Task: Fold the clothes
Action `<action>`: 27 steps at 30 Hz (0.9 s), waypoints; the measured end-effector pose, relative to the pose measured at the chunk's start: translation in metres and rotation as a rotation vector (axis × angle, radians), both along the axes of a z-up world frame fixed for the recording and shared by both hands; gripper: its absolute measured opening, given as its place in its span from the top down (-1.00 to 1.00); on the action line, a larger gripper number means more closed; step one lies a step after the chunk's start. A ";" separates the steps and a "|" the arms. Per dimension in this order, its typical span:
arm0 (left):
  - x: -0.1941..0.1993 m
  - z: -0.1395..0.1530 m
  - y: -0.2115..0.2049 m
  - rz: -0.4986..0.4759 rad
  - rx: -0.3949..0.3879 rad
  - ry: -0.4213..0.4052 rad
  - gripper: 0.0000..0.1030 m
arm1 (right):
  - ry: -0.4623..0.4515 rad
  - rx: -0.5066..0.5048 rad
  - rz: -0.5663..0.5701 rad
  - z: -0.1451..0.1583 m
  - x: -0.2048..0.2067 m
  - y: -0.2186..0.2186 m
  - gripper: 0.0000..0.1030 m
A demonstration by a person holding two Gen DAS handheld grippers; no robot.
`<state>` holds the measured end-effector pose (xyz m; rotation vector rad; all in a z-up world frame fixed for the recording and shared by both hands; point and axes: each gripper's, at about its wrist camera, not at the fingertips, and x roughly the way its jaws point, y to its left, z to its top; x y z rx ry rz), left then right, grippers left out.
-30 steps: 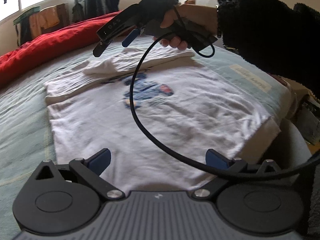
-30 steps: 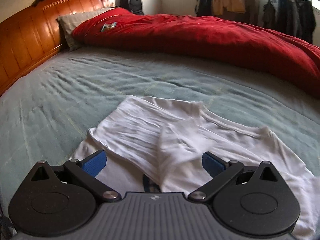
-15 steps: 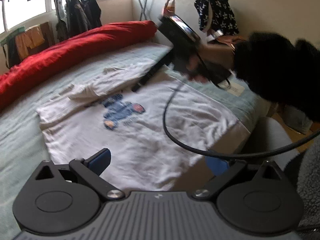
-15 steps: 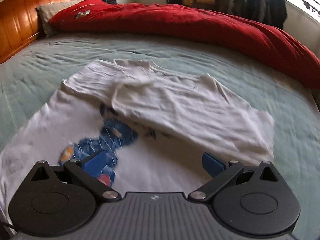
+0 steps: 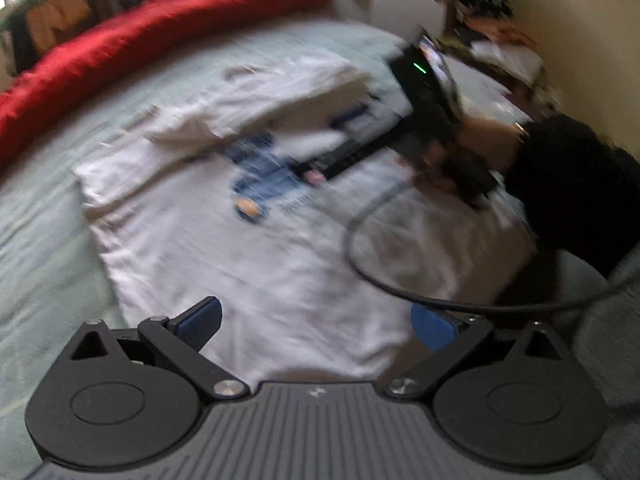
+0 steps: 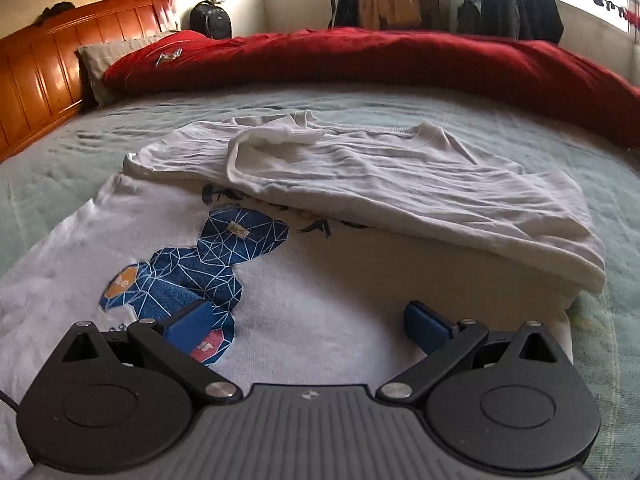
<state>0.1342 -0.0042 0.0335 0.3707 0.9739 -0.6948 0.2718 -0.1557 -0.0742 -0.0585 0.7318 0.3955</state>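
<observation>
Bedroom first: a wide bed [image 6: 100, 152] under a pale green cover, with a wooden headboard [image 6: 44, 64] far left and a red duvet [image 6: 400, 60] bunched along its far side. On the near half of the bed lies the white T-shirt [image 6: 340, 292], print side up, its blue bear print [image 6: 208, 264] toward the left. One side, sleeve [image 6: 276, 136] included, is already turned in over the middle, so I judge the first fold done; the other side and the crosswise folds are left.

I have my right claw [image 6: 308, 320] low over the shirt's near edge, jaws apart and holding nothing. My left claw [image 5: 316, 316] hangs over the shirt's hem end, jaws likewise apart and empty, though that view is badly blurred. Its cable [image 5: 360, 268] loops across the cloth.
</observation>
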 end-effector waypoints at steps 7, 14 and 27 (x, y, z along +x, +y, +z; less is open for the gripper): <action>-0.001 0.008 -0.029 -0.092 -0.045 0.028 -0.95 | -0.178 0.009 -0.045 0.034 0.005 -0.018 -1.00; 0.007 -0.007 -0.049 -0.142 -0.065 0.069 -0.95 | -0.051 -0.006 -0.181 0.011 0.068 -0.063 -1.00; 0.019 0.022 -0.013 -0.044 -0.127 0.036 -0.95 | -0.227 0.045 -0.189 0.016 -0.015 -0.079 -1.00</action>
